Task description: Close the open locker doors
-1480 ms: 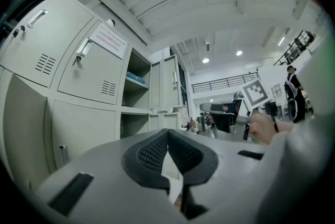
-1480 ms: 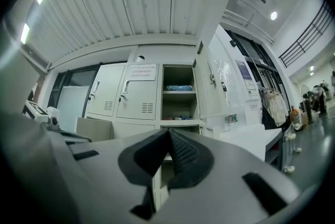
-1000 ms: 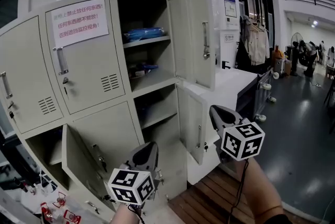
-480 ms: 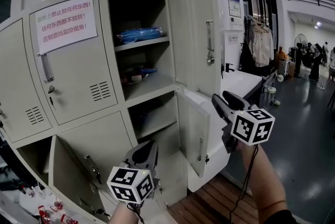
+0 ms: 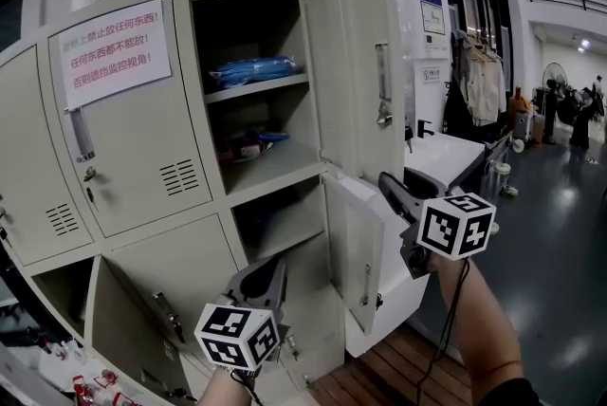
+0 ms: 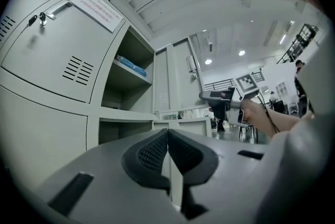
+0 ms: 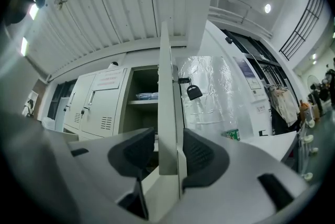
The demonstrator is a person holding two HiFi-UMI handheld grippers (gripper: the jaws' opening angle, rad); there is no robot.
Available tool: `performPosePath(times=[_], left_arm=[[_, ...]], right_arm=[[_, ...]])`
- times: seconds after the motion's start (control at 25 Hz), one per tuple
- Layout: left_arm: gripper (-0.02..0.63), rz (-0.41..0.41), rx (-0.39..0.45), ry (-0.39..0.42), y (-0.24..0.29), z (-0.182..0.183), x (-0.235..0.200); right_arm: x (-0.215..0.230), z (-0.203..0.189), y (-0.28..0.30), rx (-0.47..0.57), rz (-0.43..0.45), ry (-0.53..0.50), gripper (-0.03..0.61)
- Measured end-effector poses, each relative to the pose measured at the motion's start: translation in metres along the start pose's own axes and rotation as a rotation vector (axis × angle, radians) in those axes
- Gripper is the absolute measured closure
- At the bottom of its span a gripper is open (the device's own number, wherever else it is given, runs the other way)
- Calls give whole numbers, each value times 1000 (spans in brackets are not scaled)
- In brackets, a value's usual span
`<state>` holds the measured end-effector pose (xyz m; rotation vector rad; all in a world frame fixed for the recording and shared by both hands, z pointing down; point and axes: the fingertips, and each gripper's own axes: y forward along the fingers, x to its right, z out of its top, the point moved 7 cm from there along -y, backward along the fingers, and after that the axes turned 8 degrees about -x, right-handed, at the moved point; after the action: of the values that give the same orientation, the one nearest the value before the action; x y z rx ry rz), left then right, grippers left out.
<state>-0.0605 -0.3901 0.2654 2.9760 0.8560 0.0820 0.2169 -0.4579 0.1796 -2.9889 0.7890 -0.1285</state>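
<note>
Three open doors: upper right door (image 5: pixel 358 63), lower right door (image 5: pixel 353 252) under it and bottom left door (image 5: pixel 119 319), all swung out from the locker (image 5: pixel 142 157).
Right gripper (image 5: pixel 389 186): jaws apart, just closing a little; the bottom corner of the upper right door stands between them, not clamped.
Left gripper (image 5: pixel 270 271): jaws together, nothing between them, low in front of the locker.

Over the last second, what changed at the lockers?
Right claw rose to the lower corner of the upper open door; its jaws opened, have just been closing a little, and now straddle the door edge without gripping. Unchanged: left claw shut, empty and low; all three doors open.
</note>
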Motion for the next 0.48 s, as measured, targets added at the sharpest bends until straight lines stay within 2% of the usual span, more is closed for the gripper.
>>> performPosePath(times=[0.16,0.48], left_arm=[[609,-1,2,-4,3,-1,0],[609,1,4,-4,-3,0,-3]], right_arm=[[-1,-2,3,-14,-9,-12,472],[-15,-1,5,-36,-14,-67,485]])
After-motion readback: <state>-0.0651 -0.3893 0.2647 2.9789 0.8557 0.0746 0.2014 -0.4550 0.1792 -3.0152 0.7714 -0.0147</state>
